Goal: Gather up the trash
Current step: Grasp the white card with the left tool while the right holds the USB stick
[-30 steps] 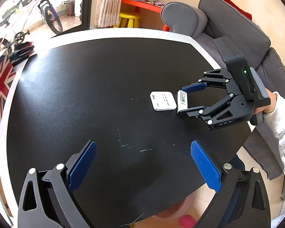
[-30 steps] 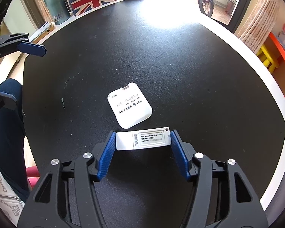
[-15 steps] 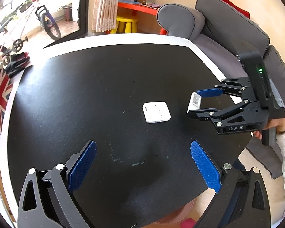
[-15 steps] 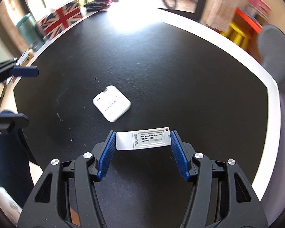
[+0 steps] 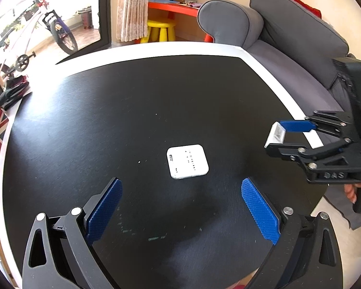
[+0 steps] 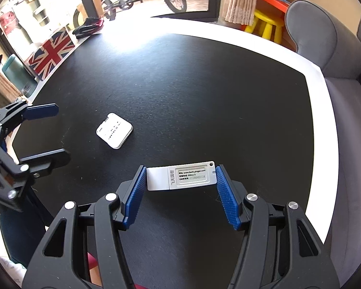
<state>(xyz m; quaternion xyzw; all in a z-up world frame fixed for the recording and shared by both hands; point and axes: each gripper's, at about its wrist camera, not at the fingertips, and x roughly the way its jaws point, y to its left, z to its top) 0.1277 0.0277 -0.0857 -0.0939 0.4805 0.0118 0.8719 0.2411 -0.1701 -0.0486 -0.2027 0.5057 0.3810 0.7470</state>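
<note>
My right gripper [image 6: 181, 187] is shut on a white rectangular tag [image 6: 181, 175] with a printed label, held above the black table [image 6: 192, 96]. From the left wrist view the right gripper [image 5: 280, 137] hangs over the table's right edge with the tag [image 5: 275, 133] between its pads. A white square device [image 5: 187, 161] lies flat on the table just ahead of my left gripper [image 5: 181, 207], which is open and empty. The device also shows in the right wrist view [image 6: 114, 133], to the left, with the left gripper [image 6: 48, 132] beside it.
A grey sofa [image 5: 288, 38] stands beyond the table's right edge. A Union Jack box [image 6: 51, 54], a teal flask [image 6: 16, 74] and black gloves [image 6: 89, 26] sit at the table's far left. A yellow stool [image 5: 161, 30] and a bicycle [image 5: 48, 31] are behind.
My right gripper has lifted the tag off the table and carried it right, away from the white device. My left gripper has moved closer to the device.
</note>
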